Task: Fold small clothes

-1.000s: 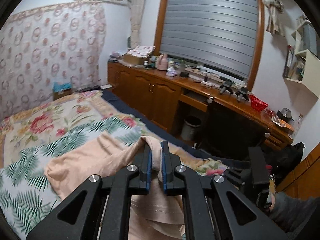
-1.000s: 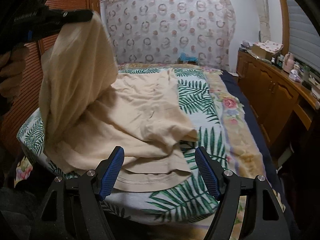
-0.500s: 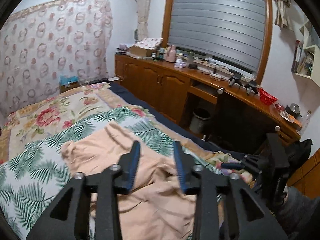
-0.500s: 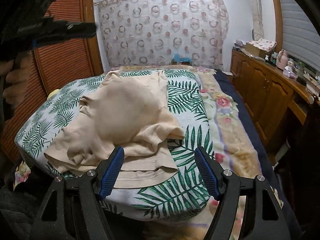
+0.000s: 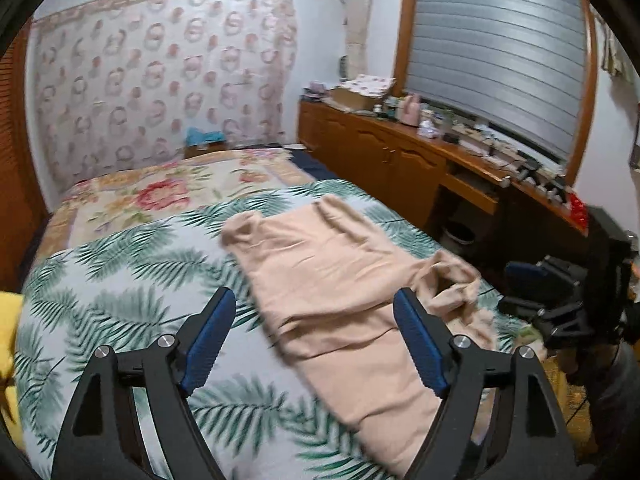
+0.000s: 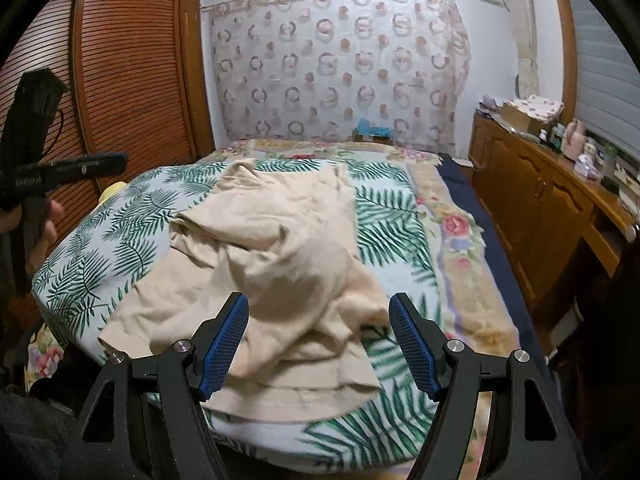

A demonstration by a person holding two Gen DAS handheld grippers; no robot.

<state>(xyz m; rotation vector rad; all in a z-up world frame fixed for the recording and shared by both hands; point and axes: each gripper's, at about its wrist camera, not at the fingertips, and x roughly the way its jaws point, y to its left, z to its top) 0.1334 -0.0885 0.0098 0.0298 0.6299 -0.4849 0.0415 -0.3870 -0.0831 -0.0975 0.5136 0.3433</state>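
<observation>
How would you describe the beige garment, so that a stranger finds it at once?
Look at the bed, covered by a palm-leaf blanket. On its near half lies the beige garment, loosely crumpled and partly folded over itself. It is the only plain, unpatterned cloth there; everything around it has leaves or flowers.

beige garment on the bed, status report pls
Left tool open, jaws just opened, nothing between. Right tool open, empty. Beige garment rumpled on leaf-print bedspread, unfolded. Nothing in the way.
</observation>
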